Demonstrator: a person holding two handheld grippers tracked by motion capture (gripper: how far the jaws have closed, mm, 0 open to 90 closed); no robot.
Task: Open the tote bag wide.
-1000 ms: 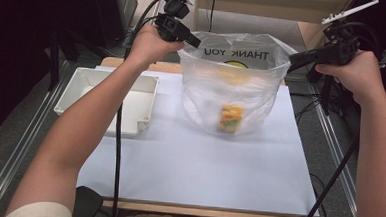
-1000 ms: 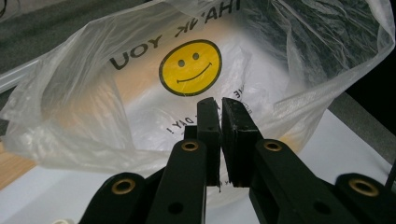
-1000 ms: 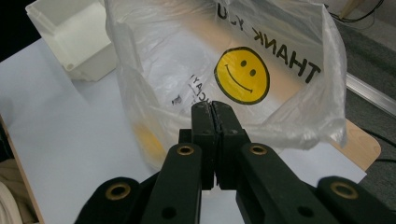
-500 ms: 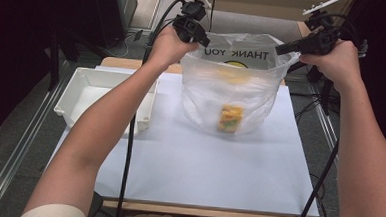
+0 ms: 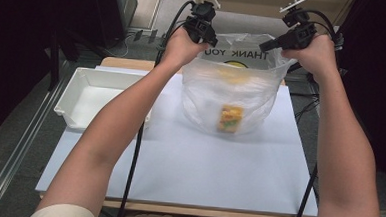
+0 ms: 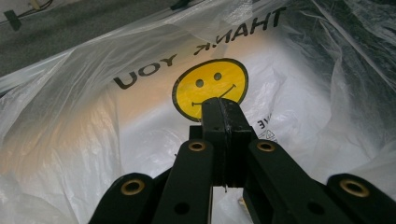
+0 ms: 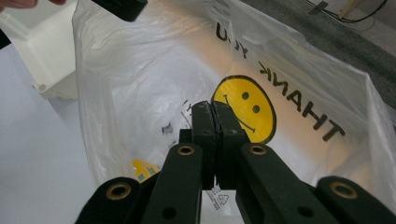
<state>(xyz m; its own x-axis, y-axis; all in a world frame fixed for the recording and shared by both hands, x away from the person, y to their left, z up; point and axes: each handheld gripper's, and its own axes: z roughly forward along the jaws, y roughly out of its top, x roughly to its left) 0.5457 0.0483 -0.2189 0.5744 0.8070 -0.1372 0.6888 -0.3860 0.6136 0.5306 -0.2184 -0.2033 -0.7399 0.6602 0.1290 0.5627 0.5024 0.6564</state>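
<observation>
Both grippers up at the mouth of the translucent white plastic bag with "THANK YOU" lettering and a yellow smiley face print.

Left gripper: jaws fully together, pads flush, no gap seen in the left gripper view. Its tips sit at the bag's rim on the person's left side. Whether a fold of film is pinched between the pads can't be told; nothing visible in the seam. Straight ahead of the jaw tips is the smiley print on the bag's far wall, lettering above it, crinkled film to either side.

Right gripper: jaws also pressed together, seam closed in the right gripper view. Tips at the rim on the opposite side of the mouth. Again can't tell if any plastic is caught between the pads. Ahead of and slightly right of these tips is the same smiley print; lettering runs off up and to the right.

Small yellow-orange packet with green marking lies on the bag's bottom, well below both jaw sets. In the right gripper view it shows low and left of the jaws, through the open mouth.

Bag stands on the pale blue-white table sheet, mouth spread between the two grippers.

White rectangular plastic tray sits well off to the outer side of the left gripper, apart from the bag; in the right gripper view it's far up-left of the jaws.
</observation>
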